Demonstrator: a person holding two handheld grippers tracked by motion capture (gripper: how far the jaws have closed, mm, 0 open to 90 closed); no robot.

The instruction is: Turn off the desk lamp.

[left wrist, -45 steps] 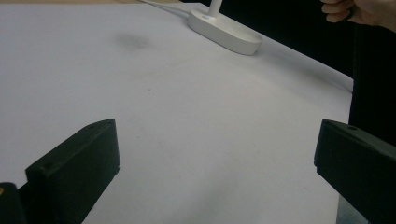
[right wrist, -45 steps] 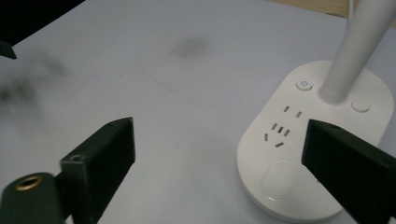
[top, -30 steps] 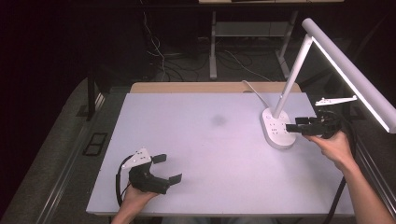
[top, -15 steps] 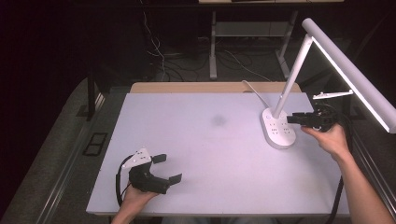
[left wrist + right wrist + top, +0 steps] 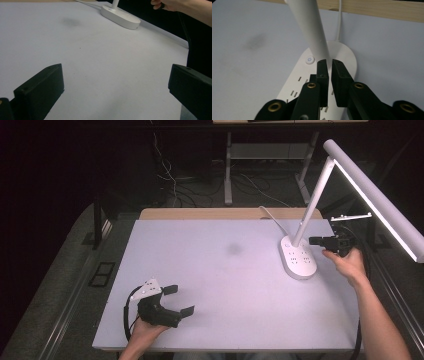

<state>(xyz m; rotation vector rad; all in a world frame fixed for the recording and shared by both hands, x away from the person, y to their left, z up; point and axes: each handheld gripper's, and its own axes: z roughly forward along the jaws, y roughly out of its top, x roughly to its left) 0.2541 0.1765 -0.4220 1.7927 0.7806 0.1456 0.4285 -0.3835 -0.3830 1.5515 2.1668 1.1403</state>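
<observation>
White desk lamp, oval base, lit, right gripper nearly closed, left gripper open

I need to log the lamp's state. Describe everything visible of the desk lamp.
The desk lamp looks like white plastic. Its oval base, with a lit power button and slot markings, sits near the table's far right. A slanted stem carries a long glowing head, and a white cord leaves its back. The right gripper hovers nearly shut above the base.
</observation>
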